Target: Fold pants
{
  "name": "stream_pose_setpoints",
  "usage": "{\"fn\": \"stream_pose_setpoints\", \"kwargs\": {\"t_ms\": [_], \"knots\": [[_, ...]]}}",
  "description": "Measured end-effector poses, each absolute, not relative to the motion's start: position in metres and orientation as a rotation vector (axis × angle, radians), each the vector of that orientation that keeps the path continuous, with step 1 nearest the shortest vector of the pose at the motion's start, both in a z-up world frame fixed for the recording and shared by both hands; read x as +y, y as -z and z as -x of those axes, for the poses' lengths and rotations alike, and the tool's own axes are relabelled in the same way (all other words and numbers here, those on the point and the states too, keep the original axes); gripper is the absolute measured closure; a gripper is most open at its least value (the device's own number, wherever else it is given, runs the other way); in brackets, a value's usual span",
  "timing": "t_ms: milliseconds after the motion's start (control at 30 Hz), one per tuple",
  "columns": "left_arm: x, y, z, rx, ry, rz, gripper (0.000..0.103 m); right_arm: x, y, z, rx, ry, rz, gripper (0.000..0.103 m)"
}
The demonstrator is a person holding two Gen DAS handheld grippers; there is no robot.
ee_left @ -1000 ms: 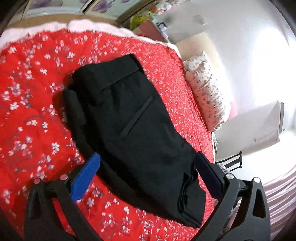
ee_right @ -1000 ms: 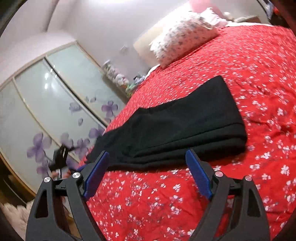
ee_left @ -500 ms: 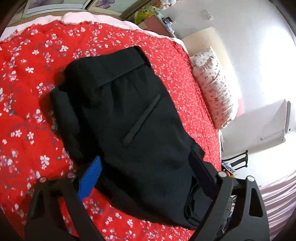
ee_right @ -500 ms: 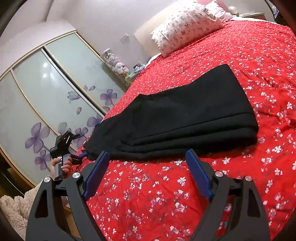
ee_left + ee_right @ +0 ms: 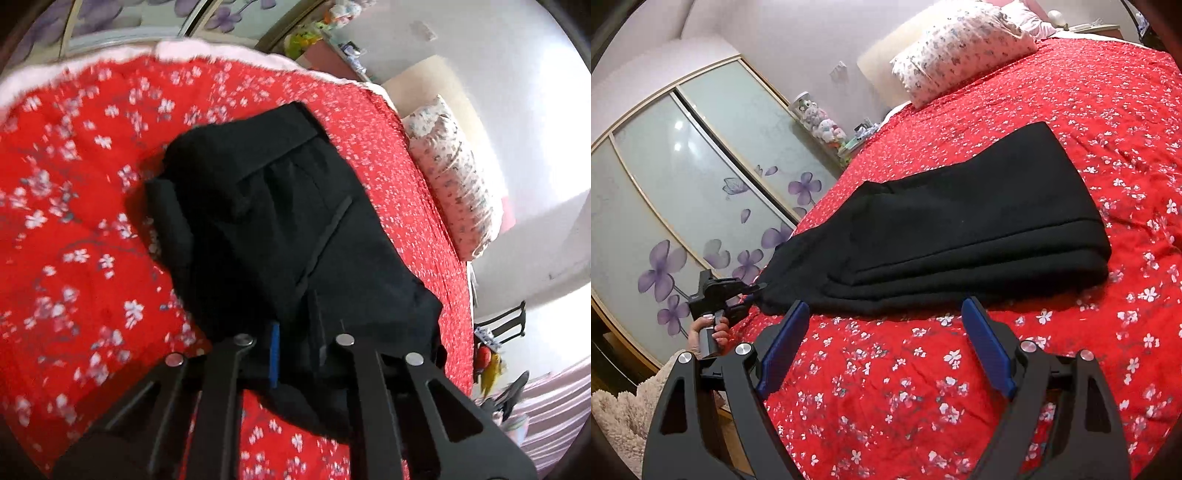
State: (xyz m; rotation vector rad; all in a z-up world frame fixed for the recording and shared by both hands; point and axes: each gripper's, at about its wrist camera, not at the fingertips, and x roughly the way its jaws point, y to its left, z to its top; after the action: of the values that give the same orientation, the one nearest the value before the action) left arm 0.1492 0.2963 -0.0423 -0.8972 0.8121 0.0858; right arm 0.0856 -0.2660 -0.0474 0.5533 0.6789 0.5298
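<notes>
Black pants (image 5: 295,229) lie folded on the red flowery bed (image 5: 74,258) in the left wrist view. The left gripper (image 5: 295,339) is now clamped on the near edge of the pants. Half a second ago its two fingers were spread wide on each side of the cloth; now they are pulled close together with the black cloth bunched between them. A flowery pillow (image 5: 454,184) sits at the far right of the bed.

From the right wrist view, the pants (image 5: 960,229) stretch across the bed (image 5: 960,369), just beyond the right gripper (image 5: 886,321). Its blue fingers (image 5: 986,343) are spread wide with nothing between them, as before, and hang over the red cover near the pants. At the far left end of the pants, the left gripper (image 5: 757,291) now pinches the cloth. A wardrobe (image 5: 683,184) with purple flowers stands on the left.
</notes>
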Motion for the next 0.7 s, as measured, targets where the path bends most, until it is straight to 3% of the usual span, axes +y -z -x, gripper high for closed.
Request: {"fn": "stream_pose_setpoints", "kwargs": {"t_ms": [133, 267, 467, 500, 533, 567, 700], "knots": [[0.298, 0.031, -0.135, 0.785, -0.058, 0.871, 0.093, -0.266, 0.047, -0.086, 0.681, -0.530, -0.549, 0.017], [0.300, 0.059, -0.134, 0.834, -0.095, 0.863, 0.092, -0.266, 0.047, -0.087, 0.681, -0.530, -0.545, 0.017], [0.299, 0.056, -0.123, 0.763, -0.098, 0.858, 0.083, -0.269, 0.047, -0.088, 0.681, -0.534, -0.549, 0.017], [0.303, 0.052, -0.118, 0.754, -0.117, 0.863, 0.072, -0.269, 0.047, -0.088, 0.681, -0.534, -0.549, 0.017], [0.309, 0.047, -0.112, 0.739, -0.141, 0.870, 0.055, -0.269, 0.048, -0.088, 0.681, -0.533, -0.549, 0.017], [0.316, 0.043, -0.105, 0.717, -0.153, 0.884, 0.049, -0.269, 0.048, -0.088, 0.682, -0.533, -0.549, 0.017], [0.337, 0.047, -0.098, 0.750, -0.151, 0.939, 0.046, -0.268, 0.048, -0.088, 0.684, -0.538, -0.543, 0.017]]}}
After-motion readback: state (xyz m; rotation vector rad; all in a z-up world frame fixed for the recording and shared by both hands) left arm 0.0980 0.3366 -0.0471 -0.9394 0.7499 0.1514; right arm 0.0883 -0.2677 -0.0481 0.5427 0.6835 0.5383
